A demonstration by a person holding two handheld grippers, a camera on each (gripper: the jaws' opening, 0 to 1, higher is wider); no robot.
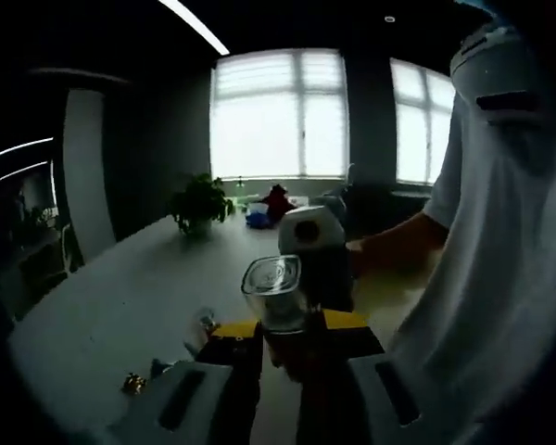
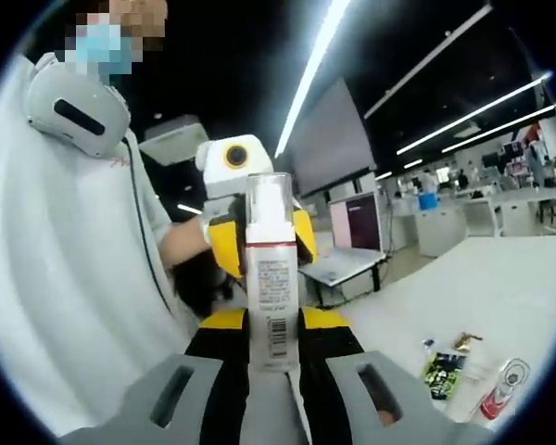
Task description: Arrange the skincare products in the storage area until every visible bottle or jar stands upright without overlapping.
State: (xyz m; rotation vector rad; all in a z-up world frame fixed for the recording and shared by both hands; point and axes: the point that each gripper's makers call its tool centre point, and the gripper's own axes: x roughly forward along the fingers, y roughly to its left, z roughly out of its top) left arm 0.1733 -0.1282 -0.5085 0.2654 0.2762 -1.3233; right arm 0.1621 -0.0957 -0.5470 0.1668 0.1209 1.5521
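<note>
White table (image 2: 500, 278), office behind. Right gripper (image 2: 272, 338) clamped low on pump bottle (image 2: 270, 269): light, rigid, slick, top-heavy. Left gripper (image 1: 292, 338) clamped on same bottle's clear cap (image 1: 276, 292).

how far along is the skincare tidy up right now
Nothing looks placed yet. In hand: the right tool is shut on a clear-capped pump bottle, held up off the white table; in the left gripper view the same bottle's cap sits between the left tool jaws, so it may be mid-handover. Left: small items and a red-and-white tube lie on the table; no storage area visible.
</note>
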